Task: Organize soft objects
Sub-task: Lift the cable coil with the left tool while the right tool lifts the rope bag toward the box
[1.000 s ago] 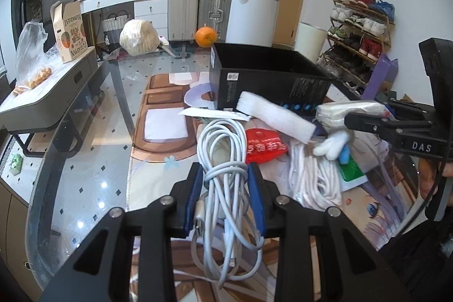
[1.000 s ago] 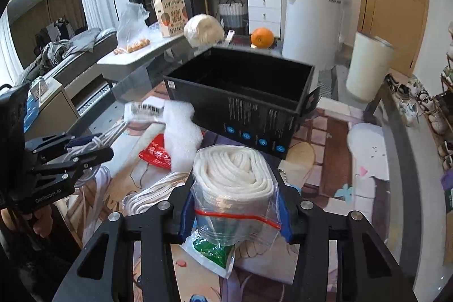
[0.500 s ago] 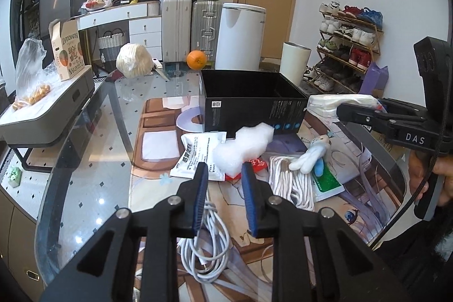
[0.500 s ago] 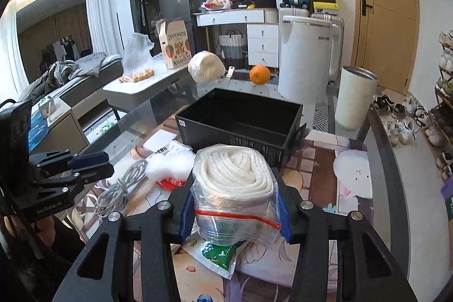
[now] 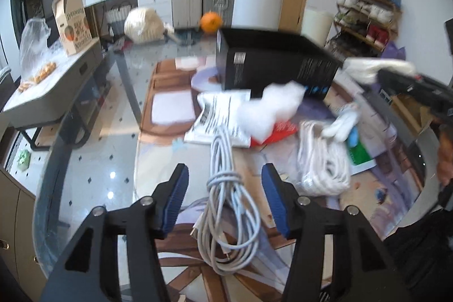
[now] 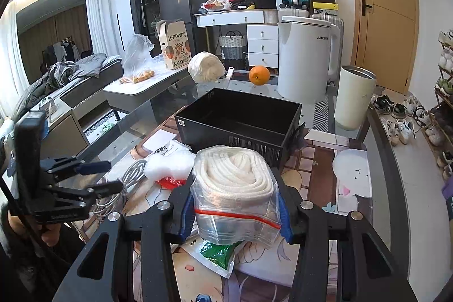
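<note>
My left gripper is open, its jaws wide on either side of a coiled white cable lying on the mat. My right gripper is shut on a clear zip bag of white rope, held above the table in front of the open black box. In the left wrist view, the black box stands behind a white fluffy wad, a white packet, a red pouch, a white rope bundle and a small white plush.
A green-and-white packet lies under the right gripper. An orange, a wrapped white bundle and a white appliance stand at the far end of the glass table. A white bin and shoe rack are to the right.
My left gripper has let go of the white cable, risen and opened wide; the cable now lies on the mat. My right gripper has lifted the rope bag higher.
</note>
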Action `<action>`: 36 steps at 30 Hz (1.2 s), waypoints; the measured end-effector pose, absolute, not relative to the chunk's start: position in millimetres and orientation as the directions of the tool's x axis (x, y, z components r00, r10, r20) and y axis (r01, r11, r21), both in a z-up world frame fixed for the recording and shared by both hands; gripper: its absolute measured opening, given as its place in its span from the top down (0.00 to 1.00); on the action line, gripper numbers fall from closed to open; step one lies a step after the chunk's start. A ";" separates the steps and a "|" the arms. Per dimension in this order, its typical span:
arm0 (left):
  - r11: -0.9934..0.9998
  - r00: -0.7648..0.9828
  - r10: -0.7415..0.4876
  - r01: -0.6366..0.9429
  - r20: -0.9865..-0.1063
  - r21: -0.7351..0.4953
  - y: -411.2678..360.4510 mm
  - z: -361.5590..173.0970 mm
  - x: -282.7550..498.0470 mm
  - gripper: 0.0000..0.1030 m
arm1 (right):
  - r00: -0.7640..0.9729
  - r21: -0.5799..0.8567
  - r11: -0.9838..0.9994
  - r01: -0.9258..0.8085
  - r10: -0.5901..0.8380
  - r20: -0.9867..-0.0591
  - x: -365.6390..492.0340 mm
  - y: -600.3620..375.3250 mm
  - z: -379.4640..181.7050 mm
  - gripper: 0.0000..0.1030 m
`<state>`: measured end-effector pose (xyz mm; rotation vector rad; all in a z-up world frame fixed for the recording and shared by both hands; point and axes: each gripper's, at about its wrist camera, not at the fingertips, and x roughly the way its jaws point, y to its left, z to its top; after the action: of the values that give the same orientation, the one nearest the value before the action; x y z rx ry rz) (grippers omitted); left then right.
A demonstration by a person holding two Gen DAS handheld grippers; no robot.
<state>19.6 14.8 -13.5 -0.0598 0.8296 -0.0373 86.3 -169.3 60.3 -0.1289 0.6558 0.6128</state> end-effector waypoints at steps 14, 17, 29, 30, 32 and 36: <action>0.999 0.640 -0.031 0.052 -0.768 0.003 0.4 -33.9 27.6 0.70 | 0.622 0.063 0.815 -0.576 0.487 -0.614 86.5 -166.4 55.9 0.54; 0.998 0.652 -0.035 0.056 -0.758 0.002 0.2 -30.1 25.2 0.73 | 0.622 0.060 0.813 -0.579 0.489 -0.612 85.5 -164.8 54.8 0.54; 0.998 0.733 -0.069 0.056 -0.677 -0.042 5.9 -0.8 12.6 0.74 | 0.632 0.059 0.810 -0.583 0.499 -0.593 85.5 -162.9 58.4 0.54; 0.997 0.739 -0.075 0.058 -0.669 -0.047 6.2 2.2 11.9 0.74 | 0.635 0.060 0.809 -0.585 0.502 -0.588 84.9 -163.3 59.3 0.54; 0.996 0.758 -0.088 0.062 -0.646 -0.063 7.2 10.7 9.8 0.74 | 0.641 0.062 0.809 -0.585 0.507 -0.576 84.1 -164.6 61.6 0.54; 0.994 0.792 -0.109 0.072 -0.601 -0.086 8.4 28.5 10.8 0.74 | 0.649 0.070 0.813 -0.578 0.511 -0.564 87.0 -165.9 64.6 0.54</action>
<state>10.8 8.4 28.5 -0.0592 0.6499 -0.0975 87.0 -165.9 64.6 -0.1198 0.6028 0.6206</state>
